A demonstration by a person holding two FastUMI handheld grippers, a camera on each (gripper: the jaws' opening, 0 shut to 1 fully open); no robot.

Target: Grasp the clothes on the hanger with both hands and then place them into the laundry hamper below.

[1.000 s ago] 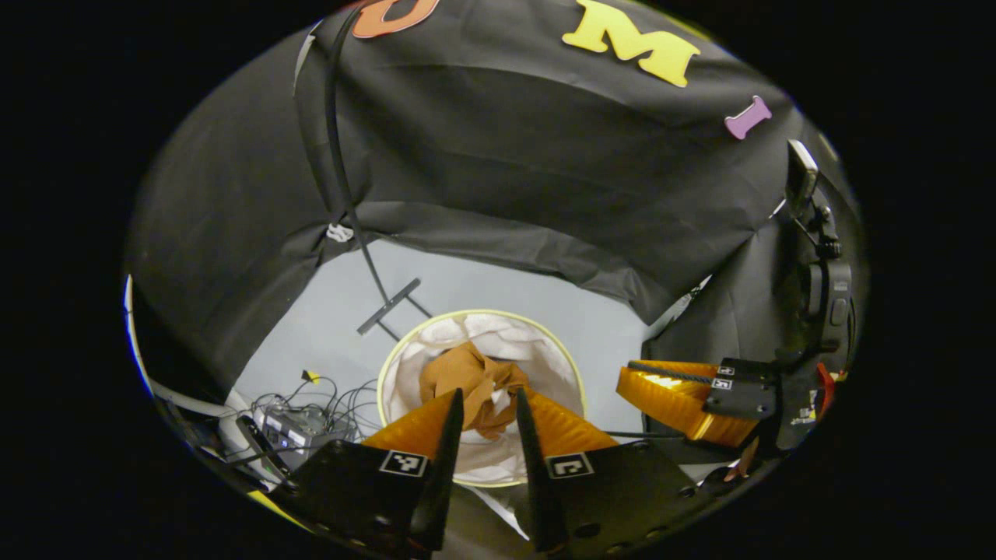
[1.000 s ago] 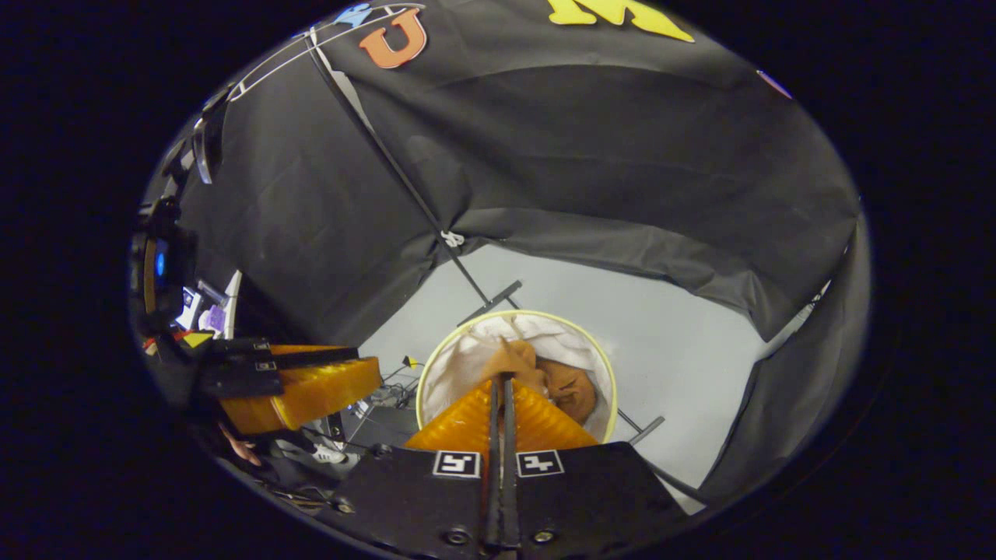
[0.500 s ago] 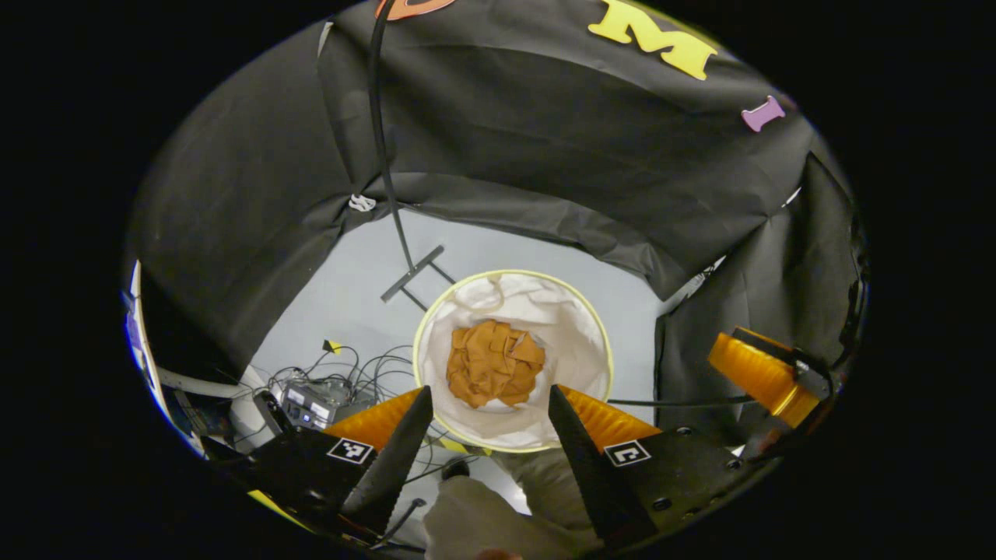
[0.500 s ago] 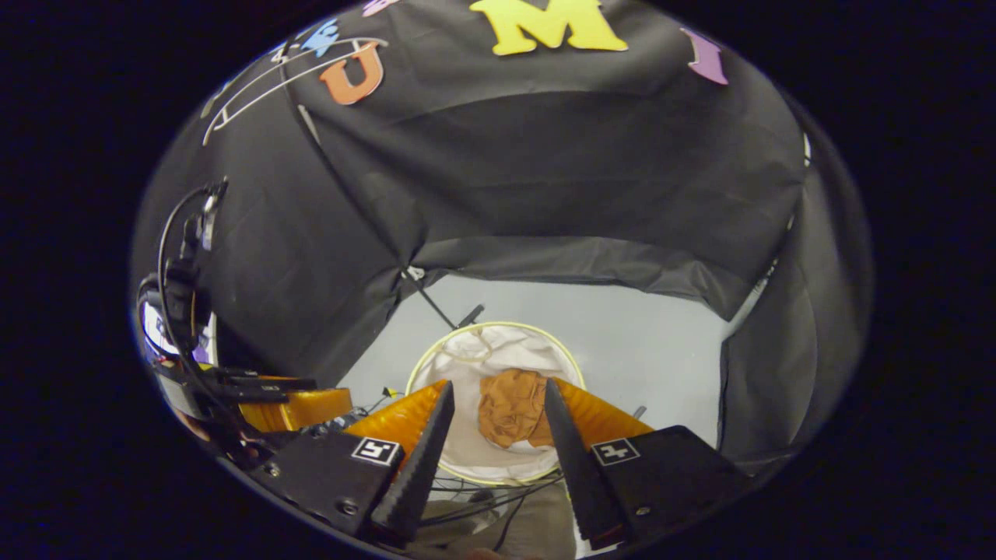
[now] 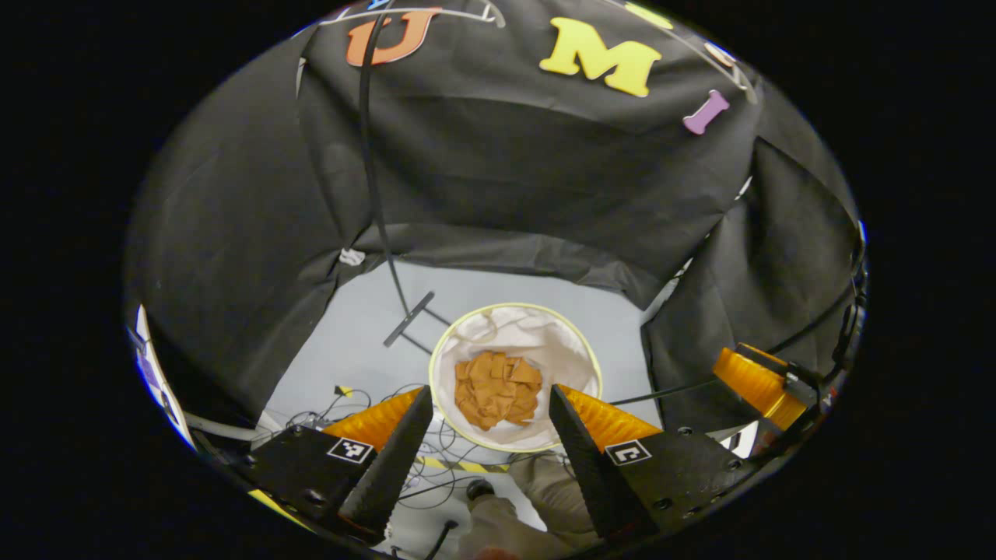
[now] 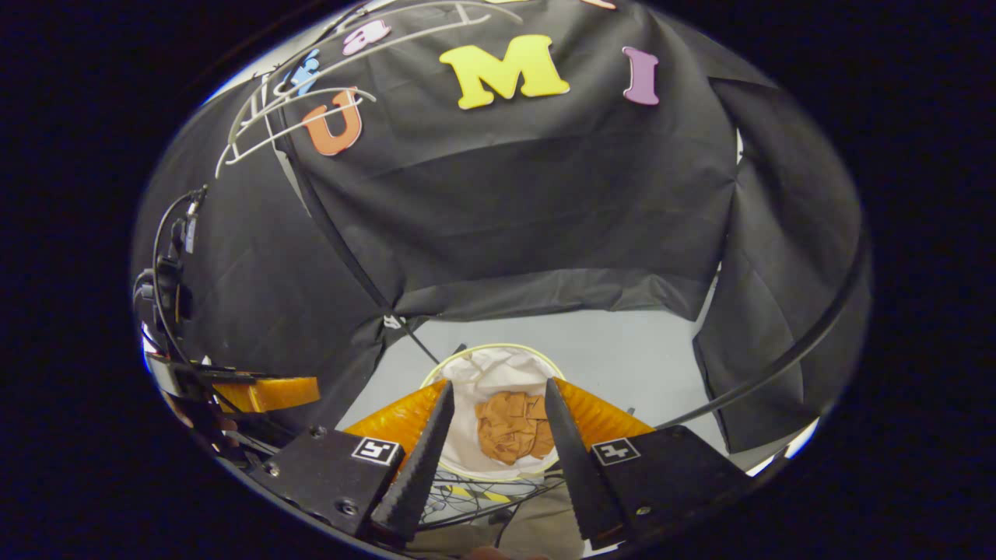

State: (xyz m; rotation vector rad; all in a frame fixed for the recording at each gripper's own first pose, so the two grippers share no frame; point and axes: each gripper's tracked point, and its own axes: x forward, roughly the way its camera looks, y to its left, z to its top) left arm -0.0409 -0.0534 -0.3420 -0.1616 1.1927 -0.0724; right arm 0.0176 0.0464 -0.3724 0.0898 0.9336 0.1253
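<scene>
Now-released orange garment [image 5: 498, 386] crumpled inside white hamper [image 5: 573, 351], both hand-held grippers [image 5: 490, 404] [image 6: 494, 400] wide, empty above

clothes [image 5: 496, 387]: crumpled matt orange-brown cloth, centre of frame | laundry hamper [image 5: 572, 348]: soft white fabric lining, matt, thin pale-yellow rim | floor [image 5: 358, 342]: smooth matt grey sheet | hanger [image 6: 296, 117]: thin white wire or plastic, slight sheen, upper left | rack pole [image 5: 373, 179]: smooth dark metal
</scene>
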